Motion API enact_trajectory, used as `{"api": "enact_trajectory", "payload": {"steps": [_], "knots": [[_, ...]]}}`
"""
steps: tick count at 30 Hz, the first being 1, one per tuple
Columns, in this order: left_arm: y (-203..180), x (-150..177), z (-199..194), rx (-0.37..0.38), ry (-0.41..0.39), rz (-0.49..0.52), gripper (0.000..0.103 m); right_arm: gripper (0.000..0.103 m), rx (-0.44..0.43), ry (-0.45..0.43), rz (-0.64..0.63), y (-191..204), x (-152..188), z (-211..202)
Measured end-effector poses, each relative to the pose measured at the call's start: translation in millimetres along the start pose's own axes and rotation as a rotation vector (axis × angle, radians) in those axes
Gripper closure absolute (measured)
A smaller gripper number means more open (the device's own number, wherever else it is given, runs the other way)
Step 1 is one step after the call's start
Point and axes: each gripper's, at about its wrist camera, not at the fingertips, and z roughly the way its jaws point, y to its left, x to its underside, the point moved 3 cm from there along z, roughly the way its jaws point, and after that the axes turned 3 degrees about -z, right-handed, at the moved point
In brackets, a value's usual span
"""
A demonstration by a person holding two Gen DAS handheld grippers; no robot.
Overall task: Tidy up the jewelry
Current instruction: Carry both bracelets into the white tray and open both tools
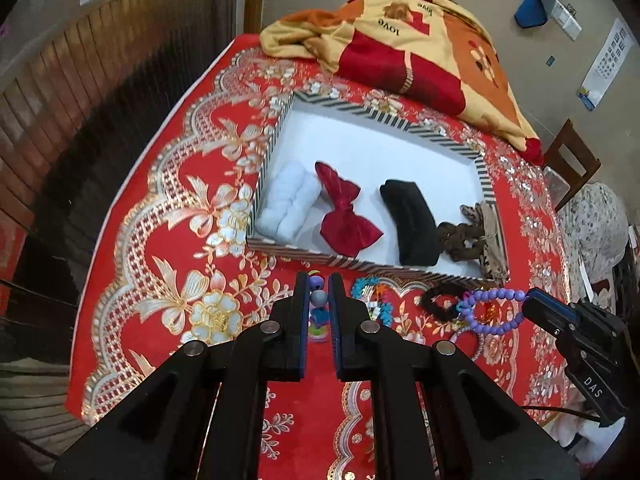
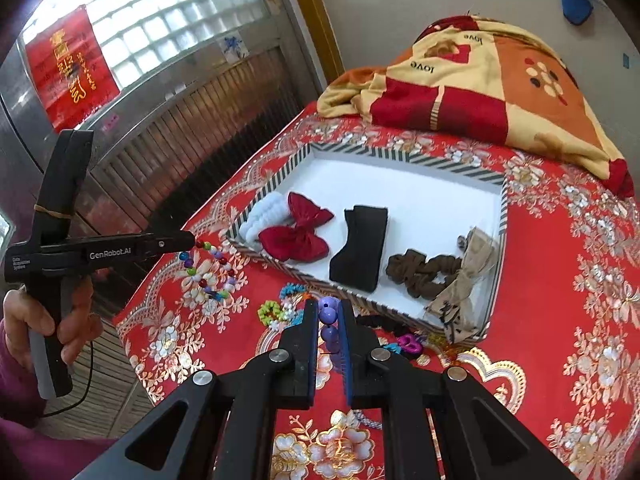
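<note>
Left wrist view shows your left claw [image 1: 319, 292] clenched on a string of multicoloured beads [image 1: 318, 300]; from the right wrist view that same strand [image 2: 208, 268] dangles from its tip above the red and gold floral tablecloth [image 2: 560, 280] covering the worktop. Your right claw [image 2: 329, 316] is clenched on a purple round-bead bracelet [image 2: 329, 314], which loops out from its tip in the left view [image 1: 492, 312].

Just beyond both claws lies the white shallow tray with a black-and-white striped rim [image 1: 360, 148]. Along its near side sit a white fluffy scrunchie [image 1: 286, 204], a red velvet bow [image 1: 344, 212], a black folded fabric band [image 1: 412, 224], a brown scrunchie [image 1: 460, 240] and a beige patterned bow [image 1: 492, 236].

Between claws and tray, loose pieces crowd the cloth: a turquoise bead bracelet [image 1: 366, 286], a black scrunchie [image 1: 440, 300], a green chunky bead piece [image 2: 269, 312] and what may be a pink charm [image 2: 410, 342].

Behind the tray, a red, orange and cream "love" blanket [image 1: 420, 40] is heaped. A brown slatted wall panel [image 1: 100, 92] runs left; a wooden chair [image 1: 568, 160] stands right.
</note>
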Motion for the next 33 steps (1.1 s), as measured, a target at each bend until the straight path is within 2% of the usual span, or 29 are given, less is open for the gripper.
{"api": "enact_trajectory", "payload": {"steps": [10,24,33], "knots": [[-26,-29,-7,-0.002,-0.059,0.077,0.095,0.094,0.038,-0.037,0.024,-19,-27,-2],[-35,-90,38,-0.068,-0.067,0.133,0.095,0.094,0.076,-0.008,0.055,-44,-74,47],[-48,-130,71,-0.068,-0.056,0.175,0.095,0.094,0.061,0.018,0.091,-50,-98,88]]}}
